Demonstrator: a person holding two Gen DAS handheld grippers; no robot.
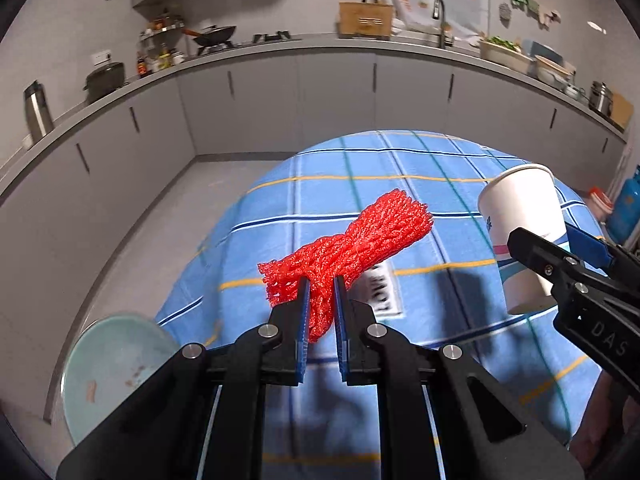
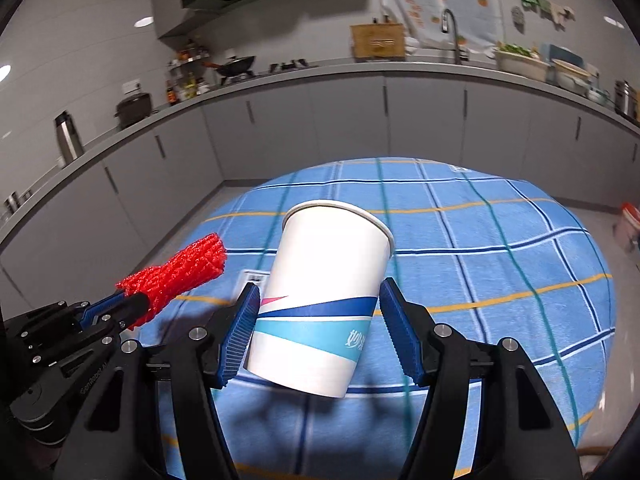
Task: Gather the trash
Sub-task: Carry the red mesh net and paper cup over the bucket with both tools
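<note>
A red foam fruit net [image 1: 360,240] sticks out forward over the table, and my left gripper [image 1: 322,280] is shut on its near end. In the right wrist view the red foam fruit net [image 2: 180,272] and the left gripper [image 2: 136,304] appear at the lower left. A white paper cup [image 2: 328,264] with blue and teal bands hangs tilted above the tablecloth, and my right gripper [image 2: 318,292] is shut on its lower half. The left wrist view shows the paper cup [image 1: 520,208] and the right gripper [image 1: 544,240] at the right edge.
Below both grippers lies a round table under a blue plaid cloth [image 1: 360,168] with a white label [image 1: 382,292]. A pale green plate [image 1: 108,360] sits at the lower left. Grey kitchen cabinets [image 2: 320,120] run along the back. A blue gas cylinder [image 1: 626,208] stands at the far right.
</note>
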